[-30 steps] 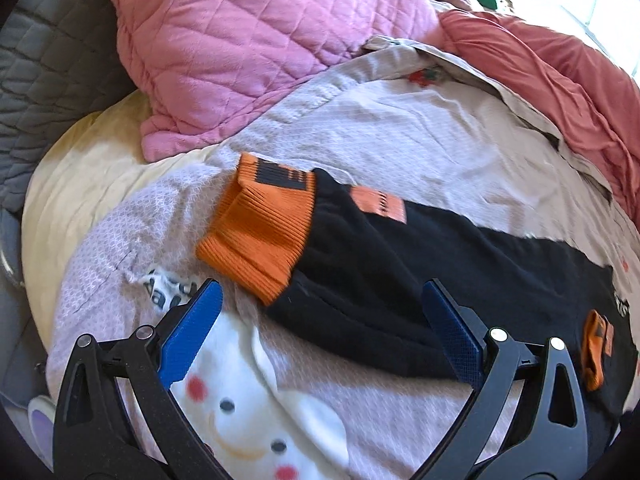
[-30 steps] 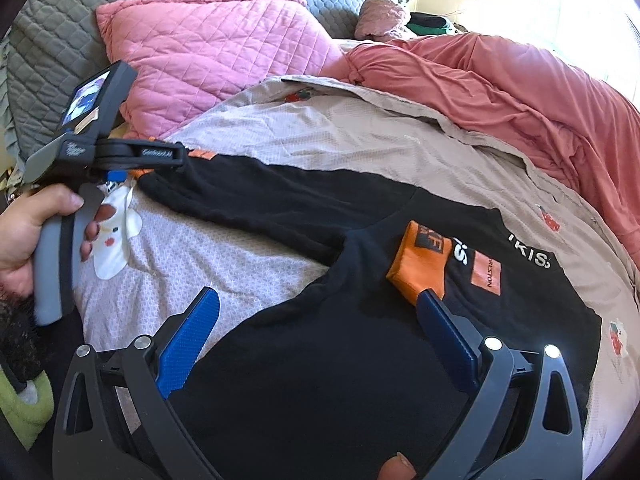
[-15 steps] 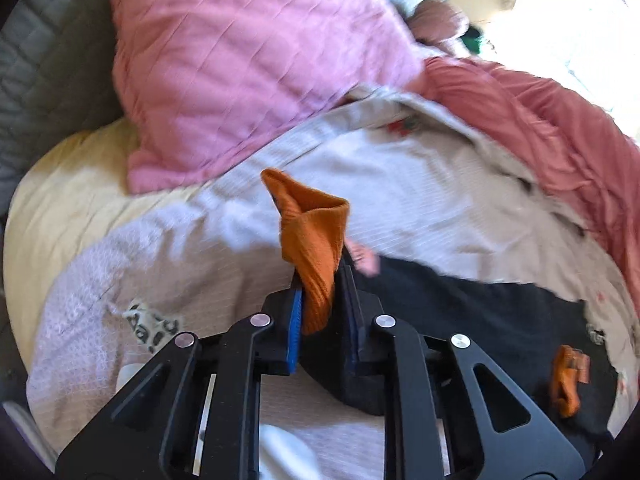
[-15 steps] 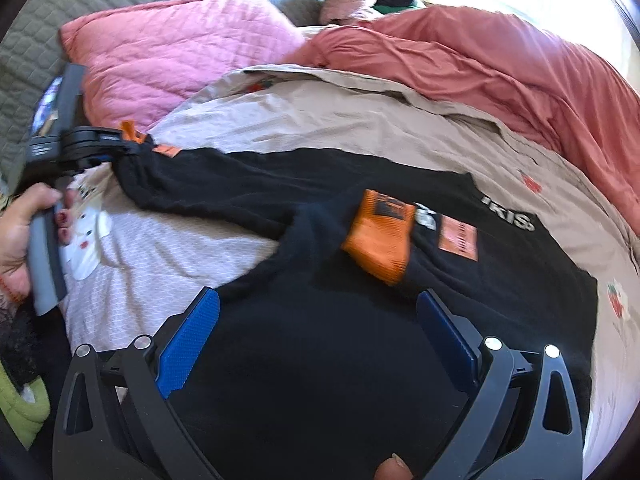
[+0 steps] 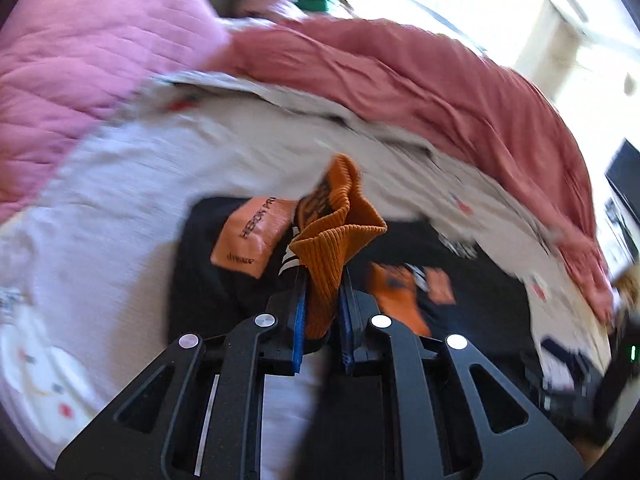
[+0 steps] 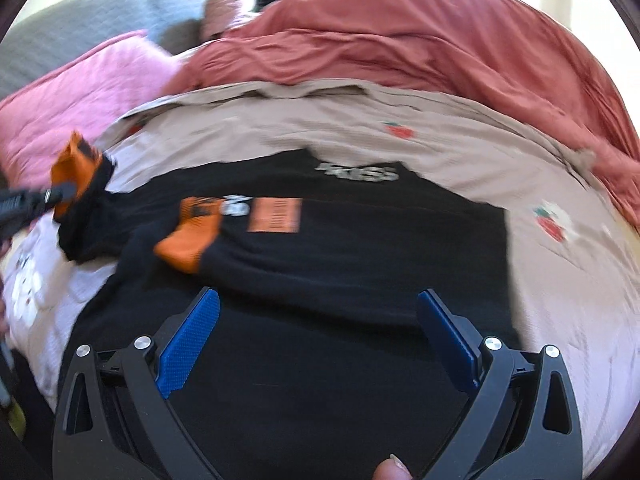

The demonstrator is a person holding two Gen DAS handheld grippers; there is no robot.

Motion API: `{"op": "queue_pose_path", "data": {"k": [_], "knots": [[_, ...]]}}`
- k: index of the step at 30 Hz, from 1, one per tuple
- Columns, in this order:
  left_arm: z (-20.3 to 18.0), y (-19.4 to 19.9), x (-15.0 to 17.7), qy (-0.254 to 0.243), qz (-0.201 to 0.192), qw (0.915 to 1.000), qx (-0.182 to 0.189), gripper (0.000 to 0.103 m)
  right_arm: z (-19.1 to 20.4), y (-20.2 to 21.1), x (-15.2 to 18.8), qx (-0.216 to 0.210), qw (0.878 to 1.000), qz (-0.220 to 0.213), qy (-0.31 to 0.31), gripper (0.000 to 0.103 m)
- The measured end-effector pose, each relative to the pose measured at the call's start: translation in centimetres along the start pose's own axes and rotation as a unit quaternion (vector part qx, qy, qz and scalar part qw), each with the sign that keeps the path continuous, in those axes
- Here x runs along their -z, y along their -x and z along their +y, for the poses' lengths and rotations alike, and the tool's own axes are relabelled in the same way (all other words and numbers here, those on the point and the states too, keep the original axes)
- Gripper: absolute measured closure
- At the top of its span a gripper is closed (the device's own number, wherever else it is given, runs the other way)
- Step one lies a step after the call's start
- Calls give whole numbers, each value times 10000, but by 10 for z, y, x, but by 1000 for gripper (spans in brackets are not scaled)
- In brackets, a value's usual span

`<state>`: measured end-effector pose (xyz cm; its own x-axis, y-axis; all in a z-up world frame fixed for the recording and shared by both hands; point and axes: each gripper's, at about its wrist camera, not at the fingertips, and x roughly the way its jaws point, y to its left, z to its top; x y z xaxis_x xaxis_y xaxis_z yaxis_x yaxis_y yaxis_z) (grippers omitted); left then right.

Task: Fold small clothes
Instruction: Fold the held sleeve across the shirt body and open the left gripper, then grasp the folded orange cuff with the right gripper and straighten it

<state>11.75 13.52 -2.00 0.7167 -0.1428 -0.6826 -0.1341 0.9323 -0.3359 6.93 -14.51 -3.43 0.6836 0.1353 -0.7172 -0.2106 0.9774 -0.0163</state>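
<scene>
A black sweatshirt with orange ribbed cuffs and orange patches lies spread on the bed. My left gripper is shut on one orange cuff and holds that sleeve lifted above the shirt's body; it also shows at the left of the right wrist view. The other orange cuff lies folded onto the shirt's chest next to an orange patch. My right gripper is open and empty, low over the shirt's near part.
The bed has a beige strawberry-print sheet. A pink quilted pillow lies at the back left. A rumpled red blanket lies across the back and right. A grey quilted headboard is behind.
My left gripper shut on the orange cuff and has carried the sleeve up and right, over the shirt's body. The right gripper stayed open and shifted right over the shirt.
</scene>
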Motion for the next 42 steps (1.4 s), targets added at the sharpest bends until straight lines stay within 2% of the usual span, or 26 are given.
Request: {"op": "queue_pose_path", "data": {"k": [5,7,9,11,13,15,16,19,22,24,26,29,31,33,34,35,37,42], "knots": [[-33,-33,28,-327,664,9952,639,93,-34,-2,1,247,9990,30,-360,5],[-41,-43,39,-456,913,9909,878,85,-37,-2,3,263,9988,65,-397,5],[-46,-50,47,-515,1142,9854,1156,70,-36,-5,3,211,9989,107,-415,5],[-48,-53,51,-477,1296,9798,1446,67,-30,-5,4,131,9990,137,-396,5],[-44,-49,49,-417,1267,9792,1529,67,-23,-7,5,15,9990,182,-414,5],[-37,-41,41,-331,1094,9824,1479,67,-13,-11,7,-215,9981,295,-495,5],[-30,-36,35,-303,938,9860,1342,66,-5,-14,8,-375,9972,381,-523,5],[-12,-33,24,-325,675,9951,646,66,21,-26,9,-890,9919,648,-638,5],[12,-35,19,-167,589,9980,151,66,50,-39,5,-1369,9848,800,-708,5],[25,-35,16,-18,521,9986,9,65,65,-49,2,-1516,9815,908,-738,5],[34,-32,12,67,424,9990,-97,59,74,-58,1,-1610,9782,997,-846,6],[44,-29,10,164,326,9992,-161,54,84,-73,0,-1859,9697,1179,-1056,51],[48,-26,8,191,289,9993,-164,54,85,-71,-5,-1779,9723,1154,-984,64],[47,-25,7,178,242,9993,-207,52,76,-64,-11,-1789,9734,1036,-988,83],[47,-24,7,183,227,9994,-209,51,71,-63,-13,-1816,9731,993,-1011,87],[47,-23,6,191,208,9994,-210,51,63,-57,-17,-1936,9716,860,-1051,99],[46,-22,5,179,179,9994,-236,50,54,-46,-24,-2004,9723,648,-1011,99],[43,-23,5,129,157,9995,-259,50,33,-12,-46,-1850,9803,48,-687,101]]}}
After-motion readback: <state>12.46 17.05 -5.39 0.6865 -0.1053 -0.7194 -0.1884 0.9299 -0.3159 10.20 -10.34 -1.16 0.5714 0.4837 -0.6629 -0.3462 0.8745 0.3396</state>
